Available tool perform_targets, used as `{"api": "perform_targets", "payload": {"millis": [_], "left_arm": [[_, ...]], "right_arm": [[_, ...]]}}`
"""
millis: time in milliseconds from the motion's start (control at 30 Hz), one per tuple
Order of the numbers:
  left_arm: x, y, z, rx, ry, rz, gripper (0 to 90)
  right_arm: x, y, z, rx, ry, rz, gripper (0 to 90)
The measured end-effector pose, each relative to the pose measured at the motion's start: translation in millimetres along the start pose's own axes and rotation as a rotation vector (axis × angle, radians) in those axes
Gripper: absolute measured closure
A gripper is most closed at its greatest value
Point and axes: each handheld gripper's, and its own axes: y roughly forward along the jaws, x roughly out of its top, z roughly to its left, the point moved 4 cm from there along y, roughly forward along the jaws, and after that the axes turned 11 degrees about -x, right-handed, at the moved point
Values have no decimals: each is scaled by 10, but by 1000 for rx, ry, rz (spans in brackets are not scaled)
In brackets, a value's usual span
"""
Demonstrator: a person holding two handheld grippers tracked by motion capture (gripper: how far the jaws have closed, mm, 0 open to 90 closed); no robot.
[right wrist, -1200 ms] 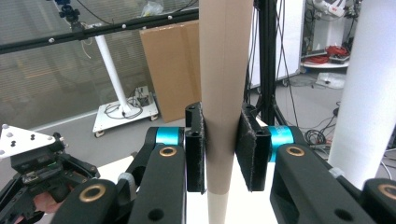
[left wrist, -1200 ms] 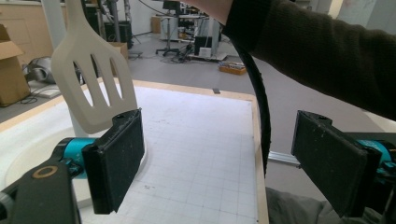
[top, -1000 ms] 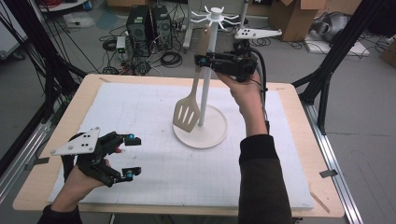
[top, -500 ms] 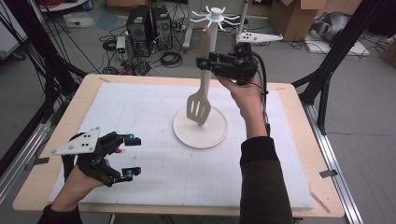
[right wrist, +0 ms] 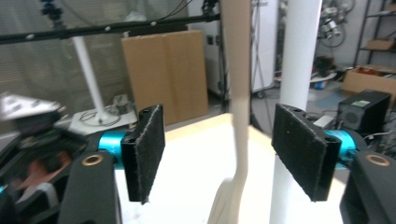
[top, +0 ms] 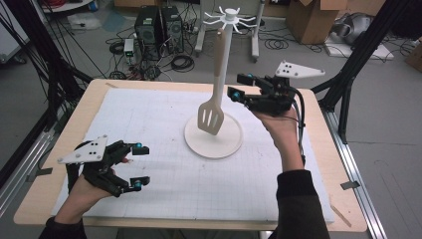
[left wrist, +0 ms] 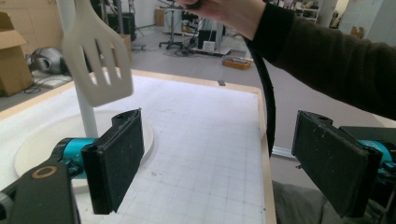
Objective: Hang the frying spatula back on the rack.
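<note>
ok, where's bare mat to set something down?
Free: the mat left of the stand base, and the near strip between the left tongs and the right sleeve. Crowded: around the hanging spatula and right tongs.

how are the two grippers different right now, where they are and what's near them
The left gripper sits low over the white mat at the near left; the right gripper is raised beside the stand. The right gripper points at the hanging spatula, whose handle shows past its jaws, untouched; the left gripper has nothing between its jaws. Both are open, and the right gripper's jaws have just been opening.
</note>
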Motion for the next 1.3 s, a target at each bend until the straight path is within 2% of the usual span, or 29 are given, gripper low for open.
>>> {"api": "perform_targets", "payload": {"millis": [167, 233, 300, 333, 400, 433, 467, 500, 533, 567, 633, 667, 700, 767, 800, 833, 867, 967, 1133, 1300], "left_arm": [[-65, -8, 54, 8, -19, 11, 172], [-82, -15, 69, 12, -21, 12, 172], [-107, -32, 89, 17, -24, 16, 172], [-133, -56, 108, 23, -29, 16, 172], [-147, -75, 122, 26, -26, 18, 173], [-163, -94, 137, 30, -28, 15, 173], [-182, -111, 152, 34, -29, 9, 173], [-217, -157, 179, 44, -32, 5, 172], [-217, -157, 179, 44, -32, 5, 172], [-247, -187, 195, 53, -32, 4, 172], [-287, -217, 207, 73, -31, 10, 172], [-287, -217, 207, 73, -31, 10, 171], [-315, -241, 216, 86, -30, 16, 171], [-343, -261, 215, 96, -28, 13, 172], [-343, -261, 215, 96, -28, 13, 172], [-372, -277, 217, 107, -28, 16, 172], [-372, -277, 217, 107, -28, 16, 172], [-417, -289, 218, 122, -30, 14, 172], [-495, -271, 209, 129, -29, 22, 172], [-531, -245, 190, 129, -33, 23, 172]], "right_arm": [[-246, -251, 85, 40, -26, 14, 278], [-284, -284, 102, 46, -31, 15, 272], [-412, -375, 142, 54, -43, 25, 251], [-531, -439, 173, 63, -53, 43, 235], [-588, -467, 186, 61, -59, 46, 229], [-702, -519, 210, 72, -65, 60, 205], [-702, -519, 210, 72, -65, 60, 205], [-818, -572, 242, 84, -64, 72, 172], [-818, -572, 242, 84, -64, 72, 172], [-943, -620, 280, 98, -65, 87, 154], [-1061, -669, 312, 98, -72, 92, 149], [-1061, -669, 312, 98, -72, 92, 149], [-1222, -721, 340, 100, -66, 113, 147], [-1367, -766, 349, 91, -64, 113, 146], [-1367, -766, 349, 91, -64, 113, 146], [-1524, -824, 354, 71, -49, 129, 145], [-1524, -824, 354, 71, -49, 129, 145], [-1736, -893, 335, 42, -26, 140, 145], [-1850, -923, 318, 19, -27, 174, 145], [-1841, -953, 309, 9, -32, 155, 145]]}}
